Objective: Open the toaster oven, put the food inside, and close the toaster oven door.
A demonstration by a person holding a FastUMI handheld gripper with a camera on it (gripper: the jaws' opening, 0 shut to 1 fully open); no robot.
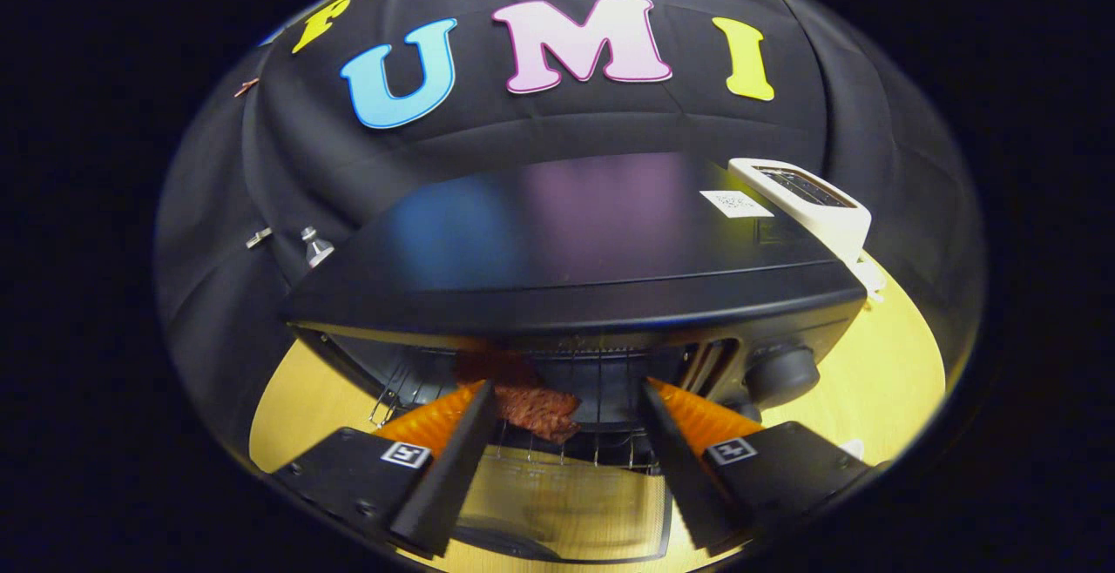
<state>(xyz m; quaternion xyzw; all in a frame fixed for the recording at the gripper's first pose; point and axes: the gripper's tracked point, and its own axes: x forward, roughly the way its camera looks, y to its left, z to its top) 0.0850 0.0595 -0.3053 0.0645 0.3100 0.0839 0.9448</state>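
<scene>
A black toaster oven (592,242) stands right ahead on the wooden table, with its glass door (557,503) folded down flat under my fingers. A brownish-red piece of food (536,406) lies on the wire rack (601,455) at the oven's mouth, just ahead of the left fingertip. My gripper (568,392) is open, its fingers spread wide over the door, and nothing is pressed between them. The food sits nearer the left finger, not touched by the right one.
A white slot toaster (806,203) stands behind the oven to the right. The oven's control knob (782,374) is on its right front. Two small metal clips (315,246) hang on the cloth wall at the left. The wooden table (880,381) shows on both sides.
</scene>
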